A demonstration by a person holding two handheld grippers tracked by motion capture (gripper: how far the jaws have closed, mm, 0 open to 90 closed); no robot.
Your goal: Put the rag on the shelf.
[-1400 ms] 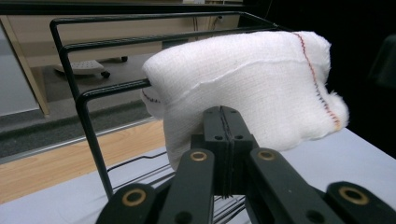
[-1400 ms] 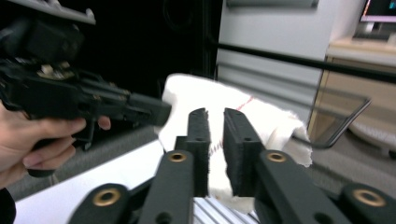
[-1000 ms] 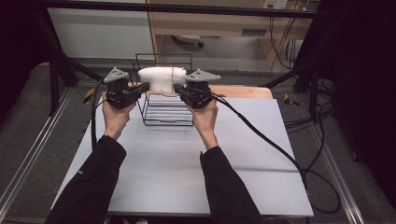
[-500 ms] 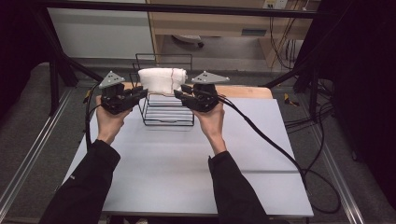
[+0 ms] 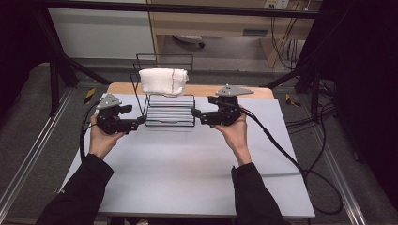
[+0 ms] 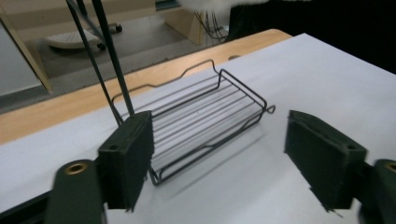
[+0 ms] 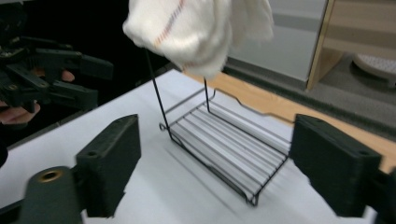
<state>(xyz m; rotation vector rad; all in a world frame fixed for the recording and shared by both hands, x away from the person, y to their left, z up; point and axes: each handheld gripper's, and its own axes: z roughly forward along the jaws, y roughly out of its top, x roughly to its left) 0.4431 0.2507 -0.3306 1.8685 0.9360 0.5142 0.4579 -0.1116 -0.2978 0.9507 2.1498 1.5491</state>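
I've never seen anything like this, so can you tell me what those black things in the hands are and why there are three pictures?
A person sits at a white table and holds a grabbing tool in each hand. The left claw and the right claw each have two black jaws, and both are open, holding nothing. One picture is taken from above. The other two come from small cameras riding on the claws, so you look out between the jaws. On the table stands a black wire rack. A white towel hangs over its top bar. The claws sit on either side of the rack, not touching it.
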